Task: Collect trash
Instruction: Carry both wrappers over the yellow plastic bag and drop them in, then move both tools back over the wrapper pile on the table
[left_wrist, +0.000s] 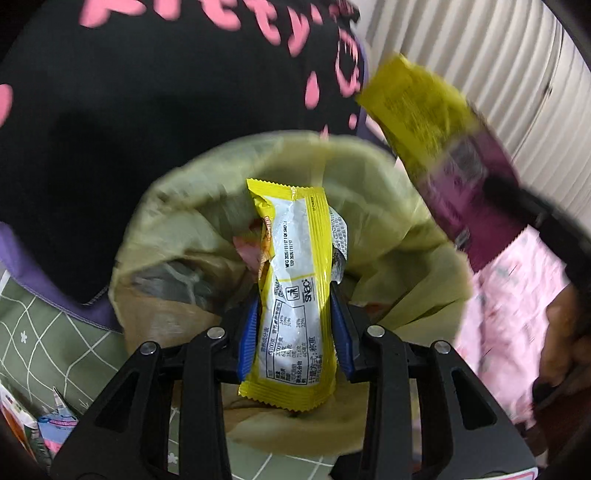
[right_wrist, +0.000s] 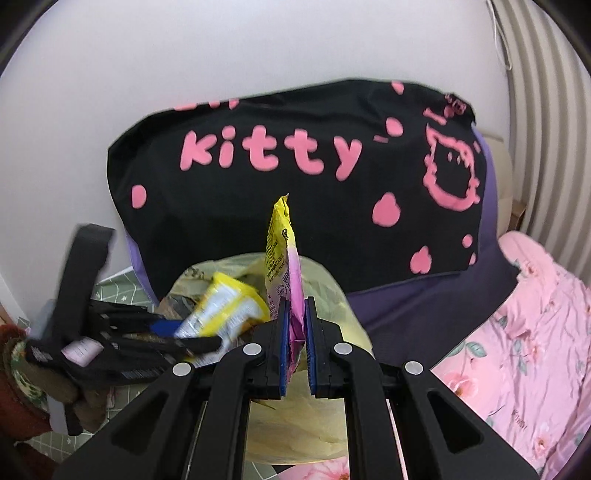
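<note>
Blue ribbed pads of the left tool (left_wrist: 293, 325) press on both sides of a yellow-edged snack wrapper (left_wrist: 291, 291), jaws partly closed around its width, so the wrapper is held lengthwise and pointing away from the camera. Its far end hangs directly over the mouth of an olive-green trash bag (left_wrist: 388, 236), whose crumpled lining already holds other scraps. The right tool (right_wrist: 295, 325) is pinched nearly closed on a thin yellow-and-magenta sachet (right_wrist: 284, 258), gripped by its lower magenta end and standing upright, with the yellow end up. From the left wrist view that sachet sits to the right of the bag and above its rim, blurred.

Beyond the bag lies a black cushion with pink lettering (right_wrist: 295, 155), and a pink floral bedsheet (right_wrist: 524, 350) spreads to the right; a green checked cloth (left_wrist: 55, 332) shows at near left.

Judging by this, both pieces are picked up and the step in hand is the drop into the bag. The left wrapper looks ready: the next move calls for spreading those pads so it falls inside. The right sachet seems to need carrying further left over the opening first.
</note>
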